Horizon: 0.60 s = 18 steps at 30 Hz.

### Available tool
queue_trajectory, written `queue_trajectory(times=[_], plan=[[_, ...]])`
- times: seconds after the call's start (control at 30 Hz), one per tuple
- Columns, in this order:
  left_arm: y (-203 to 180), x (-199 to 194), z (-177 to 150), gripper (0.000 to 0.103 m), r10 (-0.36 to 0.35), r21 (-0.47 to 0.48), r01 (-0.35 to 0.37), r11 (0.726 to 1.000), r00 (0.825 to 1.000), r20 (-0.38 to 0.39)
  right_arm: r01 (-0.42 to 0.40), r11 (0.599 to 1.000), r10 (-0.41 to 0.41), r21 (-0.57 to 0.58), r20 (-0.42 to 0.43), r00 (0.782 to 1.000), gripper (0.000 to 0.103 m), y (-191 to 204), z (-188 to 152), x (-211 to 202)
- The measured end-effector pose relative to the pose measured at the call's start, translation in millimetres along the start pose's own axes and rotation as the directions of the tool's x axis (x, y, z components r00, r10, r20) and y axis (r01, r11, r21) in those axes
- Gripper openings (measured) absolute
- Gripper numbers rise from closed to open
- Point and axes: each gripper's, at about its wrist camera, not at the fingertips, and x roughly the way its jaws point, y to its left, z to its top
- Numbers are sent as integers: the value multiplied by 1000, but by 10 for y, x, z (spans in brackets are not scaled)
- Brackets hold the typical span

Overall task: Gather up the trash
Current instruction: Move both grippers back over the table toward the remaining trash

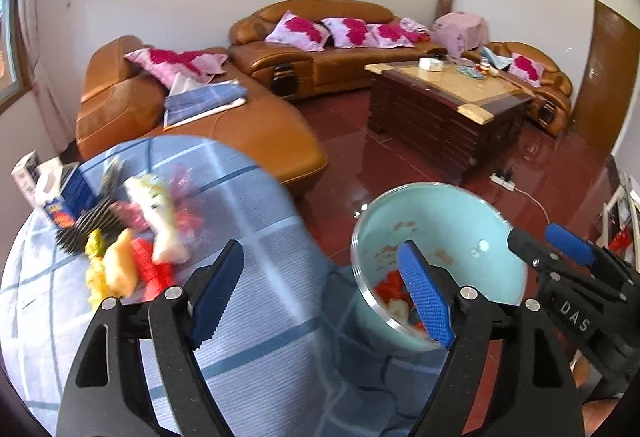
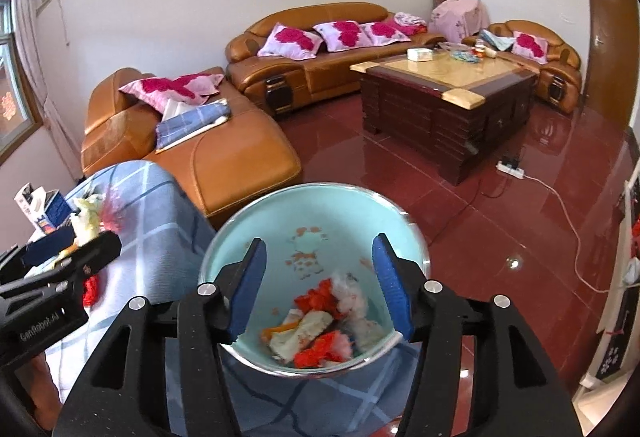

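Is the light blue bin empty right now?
No, the light blue bin already holds red and white scraps at its bottom.

1. The bin point(image 2: 316, 277) sits just right of the cloth-covered table point(image 2: 160, 237), trash scraps point(image 2: 320, 325) lying in its bottom.
2. More scraps point(image 1: 132, 249) lie on the table's left part.
3. Behind the table stretches the sofa point(image 2: 224, 145).
4. The coffee table point(image 2: 444, 93) stands right of the sofa, behind the bin.
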Motion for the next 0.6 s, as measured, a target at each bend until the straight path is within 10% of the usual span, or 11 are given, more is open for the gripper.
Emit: queue_trajectory(times=[0.6], plan=[[1446,-373,-568,80,186,-228,-193,954,981,-52,-166,972,164,-169,-23,986,60,1129,-53,-35]])
